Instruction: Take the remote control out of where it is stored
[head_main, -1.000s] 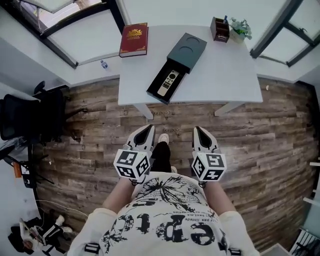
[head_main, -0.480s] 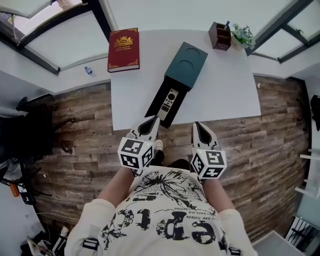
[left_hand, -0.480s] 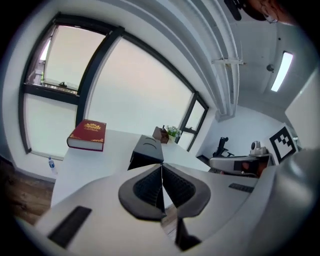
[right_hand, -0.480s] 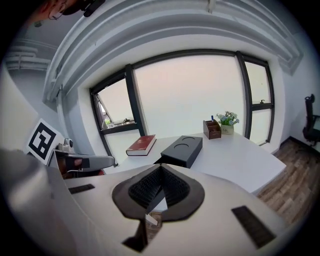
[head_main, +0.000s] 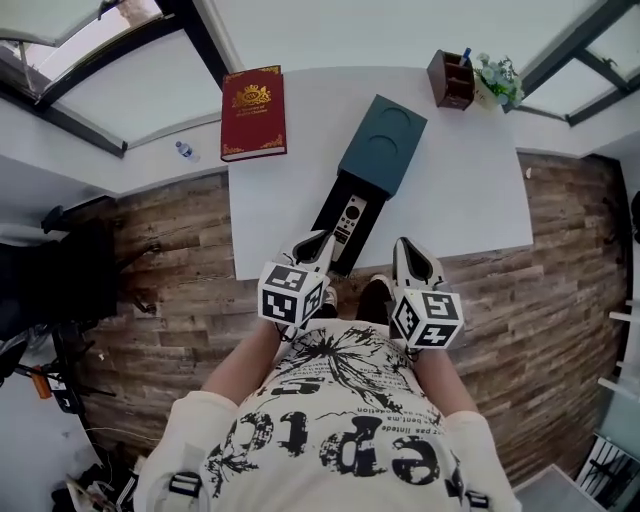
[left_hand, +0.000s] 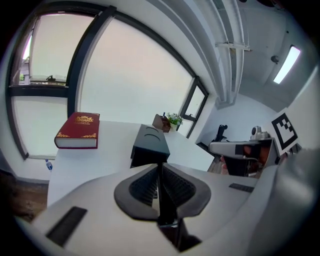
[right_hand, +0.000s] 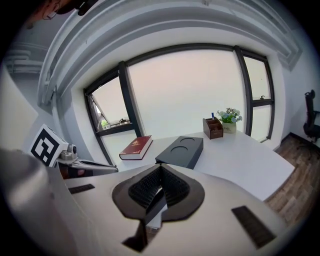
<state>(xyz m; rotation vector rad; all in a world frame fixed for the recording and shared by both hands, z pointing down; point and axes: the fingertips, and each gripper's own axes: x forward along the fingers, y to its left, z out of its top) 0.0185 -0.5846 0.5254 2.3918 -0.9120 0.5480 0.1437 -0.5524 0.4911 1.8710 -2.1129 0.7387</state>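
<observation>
- Left gripper (head_main: 318, 243) and right gripper (head_main: 408, 250) both clenched, pads together on nothing, hanging just short of the near edge of the table (head_main: 470, 190) (left tip closest to the goal in the head view).
- Remote (head_main: 349, 219) flat in the open black tray (head_main: 325, 218), pulled out of the teal sleeve (head_main: 382, 145) toward that near edge; touched by neither gripper.
- Could shove the tray off the table: comes from driving in with shut jaws, since the tray's end sits close to the edge.
- Could lift or drag the tray along with the remote: comes from pinching a tray wall, as the walls run close along both long sides.
- Could drop the remote mid-lift (slim, smooth-looking, likely to tip): comes from gripping near one end instead of the middle.
- Could jam on the way down: comes from opening the jaws too wide for the gap beside the remote, or not opening them at all.
- Long axis along the tray, diagonal in the head view from near-left to far-right, in line with the sleeve.
- Points its round-button end away, toward the sleeve; plain end toward the near edge and the grippers.
</observation>
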